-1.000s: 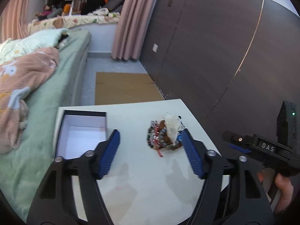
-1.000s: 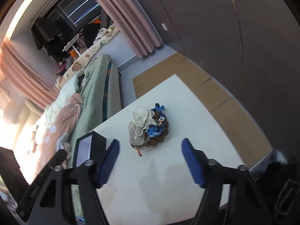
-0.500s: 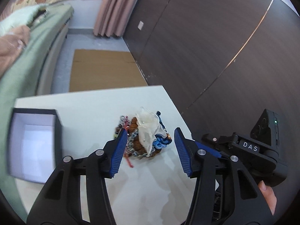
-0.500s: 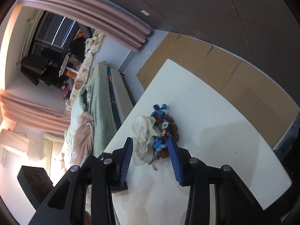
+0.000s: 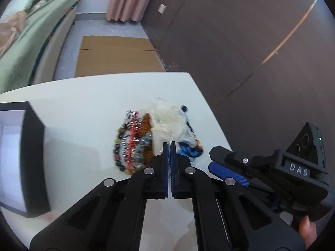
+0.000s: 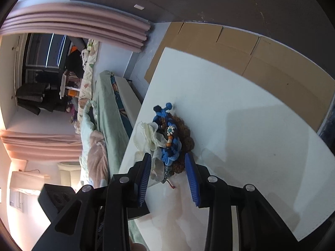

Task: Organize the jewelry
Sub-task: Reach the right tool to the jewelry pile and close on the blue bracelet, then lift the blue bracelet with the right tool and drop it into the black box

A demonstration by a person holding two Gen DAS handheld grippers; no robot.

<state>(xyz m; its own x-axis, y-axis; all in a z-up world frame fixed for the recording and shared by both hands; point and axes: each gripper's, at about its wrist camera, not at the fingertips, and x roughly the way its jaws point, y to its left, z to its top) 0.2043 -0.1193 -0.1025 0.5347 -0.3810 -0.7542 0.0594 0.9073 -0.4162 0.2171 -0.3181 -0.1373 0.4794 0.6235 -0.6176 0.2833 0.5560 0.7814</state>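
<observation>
A tangle of jewelry lies on the white table: bead bracelets, brown beads, a blue knotted cord and a sheer white pouch on top. My left gripper is shut at the pouch's near edge, and the fabric tapers into its tips. My right gripper straddles the pile's near end. One pad rests on the pouch fabric, the other on the brown beads. From the left wrist view, one of its blue fingers reaches in from the right.
An open black box with a white inside stands on the table's left part. The table's right edge runs close beside the pile, with dark wall panels beyond. Flat cardboard lies on the floor. A green bed is at the left.
Both grippers came down and forward onto the pile. The left jaws went from wide open to shut. The right jaws narrowed around the pile's near end, and the right view rolled.
</observation>
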